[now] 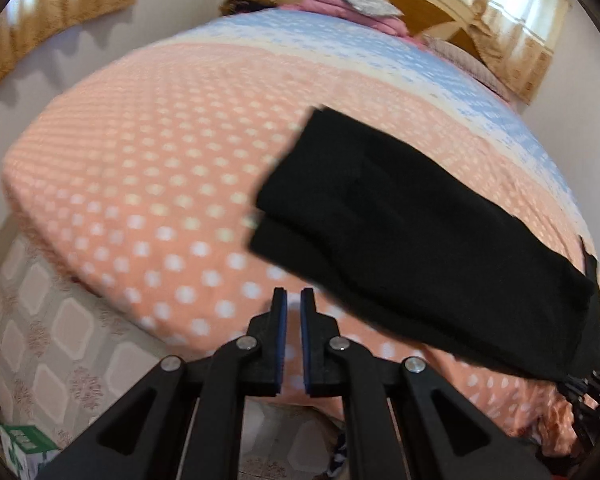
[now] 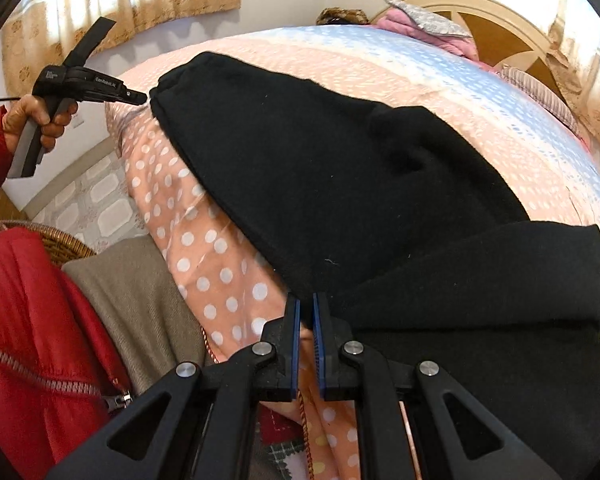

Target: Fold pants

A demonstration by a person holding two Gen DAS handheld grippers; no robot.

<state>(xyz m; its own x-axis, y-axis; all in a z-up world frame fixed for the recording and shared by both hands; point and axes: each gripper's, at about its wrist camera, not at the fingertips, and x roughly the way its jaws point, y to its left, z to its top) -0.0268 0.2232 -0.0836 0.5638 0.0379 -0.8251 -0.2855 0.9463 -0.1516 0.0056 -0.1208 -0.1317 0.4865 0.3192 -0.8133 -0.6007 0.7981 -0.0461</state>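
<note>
Nearly closed jaws, nothing between.

bed [image 1: 148, 168] | polka-dot blanket [image 2: 220, 280] | black pants [image 2: 320, 168] lying on it

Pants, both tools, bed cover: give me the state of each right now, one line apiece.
Black pants: lying on the bed, partly folded, near end doubled over.
Left tool: narrow gap, nothing between the fingers, hovering off the pants' edge.
Right tool: narrow gap, at the pants' near edge; grip unclear.
Bed cover: spread over the bed.
</note>
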